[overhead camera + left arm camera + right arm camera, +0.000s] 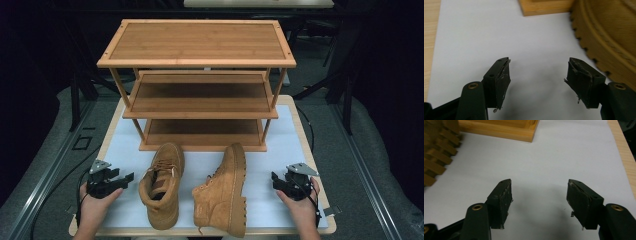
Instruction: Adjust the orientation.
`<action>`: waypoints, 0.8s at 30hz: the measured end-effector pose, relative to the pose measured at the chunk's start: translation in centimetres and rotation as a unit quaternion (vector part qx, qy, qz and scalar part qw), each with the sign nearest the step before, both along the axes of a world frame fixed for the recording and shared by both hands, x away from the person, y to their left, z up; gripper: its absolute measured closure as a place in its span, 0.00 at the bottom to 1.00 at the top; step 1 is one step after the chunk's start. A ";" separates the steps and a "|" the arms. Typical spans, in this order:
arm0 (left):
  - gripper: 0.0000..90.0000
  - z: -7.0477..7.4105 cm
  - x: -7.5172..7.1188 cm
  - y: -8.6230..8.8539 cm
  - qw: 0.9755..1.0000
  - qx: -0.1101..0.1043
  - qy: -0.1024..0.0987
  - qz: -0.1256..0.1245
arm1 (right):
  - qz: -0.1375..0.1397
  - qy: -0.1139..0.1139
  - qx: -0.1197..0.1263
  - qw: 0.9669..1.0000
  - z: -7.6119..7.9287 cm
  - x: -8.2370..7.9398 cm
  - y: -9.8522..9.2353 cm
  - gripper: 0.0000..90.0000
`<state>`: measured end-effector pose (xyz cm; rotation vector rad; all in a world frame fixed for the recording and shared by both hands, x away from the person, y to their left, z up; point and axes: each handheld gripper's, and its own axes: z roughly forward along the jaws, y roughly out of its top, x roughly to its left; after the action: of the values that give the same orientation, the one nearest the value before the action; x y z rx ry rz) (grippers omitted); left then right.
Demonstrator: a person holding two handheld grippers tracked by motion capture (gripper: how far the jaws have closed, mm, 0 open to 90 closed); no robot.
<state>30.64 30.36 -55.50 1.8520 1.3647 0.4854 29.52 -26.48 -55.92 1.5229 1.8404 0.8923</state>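
Two tan suede work boots lay on the white mat in front of the three-tier wooden shoe rack (196,60): the left boot (161,184) tipped on its side with its opening toward the person, the right boot (223,192) on its side showing its lugged sole. The left gripper (121,180) and the right gripper (276,179) rested just outside the pair, both with jaws spread wide and empty. A sound approach would likely have been to clamp each boot at the stiff collar or heel, not the soft upper, then slide it level onto a shelf.
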 end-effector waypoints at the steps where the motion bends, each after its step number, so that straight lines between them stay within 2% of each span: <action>1: 0.38 0.1 -0.4 -0.2 1.000 -0.003 -0.002 -0.005 | 0.022 0.007 0.017 1.000 0.2 -0.2 -0.1 0.46; 3: 0.38 0.2 -1.0 -0.4 1.000 -0.002 -0.004 -0.011 | 0.029 0.002 0.028 0.999 0.3 -0.6 0.2 0.48; 5: 0.38 0.5 -1.5 -0.5 1.000 -0.011 -0.001 -0.015 | 0.042 -0.001 0.031 0.999 0.5 -1.0 0.6 0.47; 7: 0.39 0.6 -1.7 -0.4 1.000 -0.023 -0.002 -0.008 | 0.044 -0.012 0.018 0.999 0.6 -1.2 1.0 0.49; 8: 0.40 0.6 -1.9 -0.4 1.000 -0.024 -0.004 -0.006 | 0.052 -0.014 0.023 0.998 0.7 -1.3 1.1 0.50; 9: 0.40 0.6 -2.0 -0.4 1.000 -0.024 -0.006 -0.001 | 0.045 -0.017 0.019 0.999 0.7 -1.4 1.3 0.50; 11: 0.40 0.7 -2.2 -0.3 1.000 -0.028 -0.010 0.007 | 0.053 -0.020 0.018 0.998 0.5 -1.5 1.5 0.50; 15: 0.41 0.9 -2.7 -0.3 0.999 -0.037 -0.022 0.018 | 0.053 -0.014 0.013 0.998 0.3 -1.6 2.1 0.54; 18: 0.43 1.1 -2.8 -0.3 0.999 -0.034 -0.026 0.022 | 0.057 -0.013 0.011 0.998 0.3 -1.6 2.3 0.53; 24: 0.46 1.2 -2.9 -0.3 0.999 -0.038 -0.017 0.013 | 0.052 -0.011 0.026 0.998 0.4 -1.7 2.3 0.54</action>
<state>27.77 30.04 -54.25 1.7585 1.3676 0.4713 27.84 -24.14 -55.54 1.4540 1.9095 1.0085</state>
